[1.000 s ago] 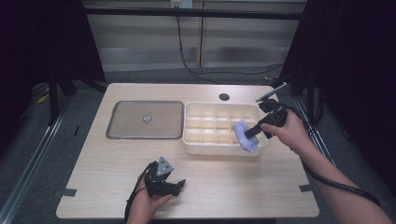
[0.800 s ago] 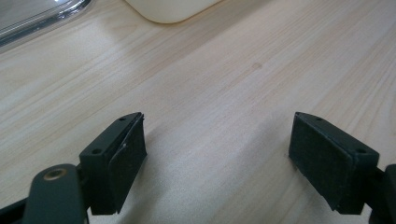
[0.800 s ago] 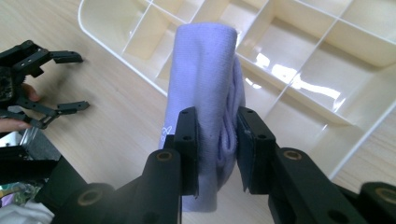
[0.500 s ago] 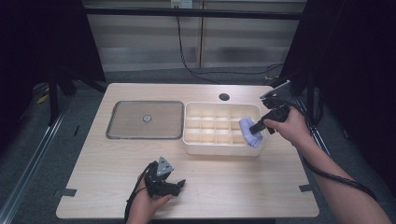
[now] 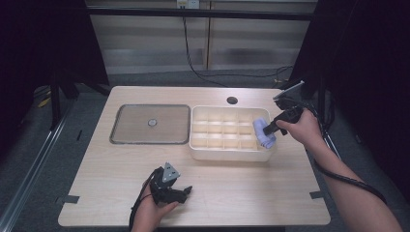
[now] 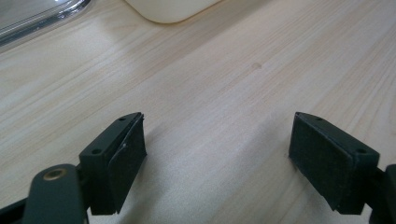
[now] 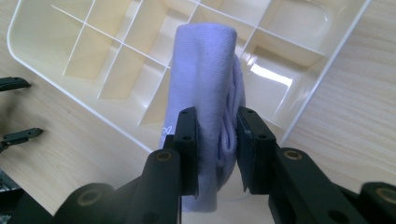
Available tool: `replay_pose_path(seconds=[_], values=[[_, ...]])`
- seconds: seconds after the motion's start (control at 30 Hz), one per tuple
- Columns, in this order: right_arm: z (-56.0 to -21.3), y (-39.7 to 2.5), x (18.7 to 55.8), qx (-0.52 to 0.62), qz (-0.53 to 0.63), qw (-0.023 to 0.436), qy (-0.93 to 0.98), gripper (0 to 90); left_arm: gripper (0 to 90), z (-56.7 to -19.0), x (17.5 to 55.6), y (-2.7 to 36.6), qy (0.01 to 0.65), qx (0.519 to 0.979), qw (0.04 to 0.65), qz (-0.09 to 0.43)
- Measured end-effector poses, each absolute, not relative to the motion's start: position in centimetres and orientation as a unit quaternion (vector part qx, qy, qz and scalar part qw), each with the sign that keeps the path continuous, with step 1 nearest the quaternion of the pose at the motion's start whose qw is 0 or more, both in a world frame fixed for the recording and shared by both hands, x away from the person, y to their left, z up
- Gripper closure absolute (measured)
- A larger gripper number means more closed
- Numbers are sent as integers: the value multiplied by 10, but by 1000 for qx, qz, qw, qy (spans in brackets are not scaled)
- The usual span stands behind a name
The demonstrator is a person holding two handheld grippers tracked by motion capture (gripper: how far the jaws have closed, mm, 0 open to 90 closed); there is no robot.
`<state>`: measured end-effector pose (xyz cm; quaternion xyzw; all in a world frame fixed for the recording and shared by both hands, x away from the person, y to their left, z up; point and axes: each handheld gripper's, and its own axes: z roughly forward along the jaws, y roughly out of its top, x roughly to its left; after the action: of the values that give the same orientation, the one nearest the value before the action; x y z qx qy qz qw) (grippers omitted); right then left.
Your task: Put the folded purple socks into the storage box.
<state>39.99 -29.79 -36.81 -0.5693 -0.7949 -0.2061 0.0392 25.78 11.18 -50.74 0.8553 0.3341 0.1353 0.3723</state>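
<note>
Divided tray [image 5: 227, 153]: every compartment empty. Rolled lavender cloth [image 7: 205, 79]: clamped in my right gripper [image 7: 217, 140], held above the tray's right end, not yet placed. Left gripper [image 6: 217, 158]: jaws apart, idle near the tray's front.

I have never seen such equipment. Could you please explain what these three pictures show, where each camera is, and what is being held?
A person works at a wooden table with a hand-held two-jaw gripper in each hand. The high view looks down from above. The other two cameras ride on the grippers and look along their black jaws.

The right gripper is shut on a rolled lavender cloth, held over the right end of a cream divided tray. The left gripper is open, low over bare wood near the front edge, holding nothing. A flat clear lid with a small knob lies left of the tray.
</note>
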Motion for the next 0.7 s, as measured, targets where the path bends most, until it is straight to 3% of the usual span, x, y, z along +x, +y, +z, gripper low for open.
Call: replay_pose_path(seconds=[0.7], values=[[-381, -305, 407, -582, -178, 26, -793, 717, 182, -507, 258, 112, 334, 855, 372, 135]])
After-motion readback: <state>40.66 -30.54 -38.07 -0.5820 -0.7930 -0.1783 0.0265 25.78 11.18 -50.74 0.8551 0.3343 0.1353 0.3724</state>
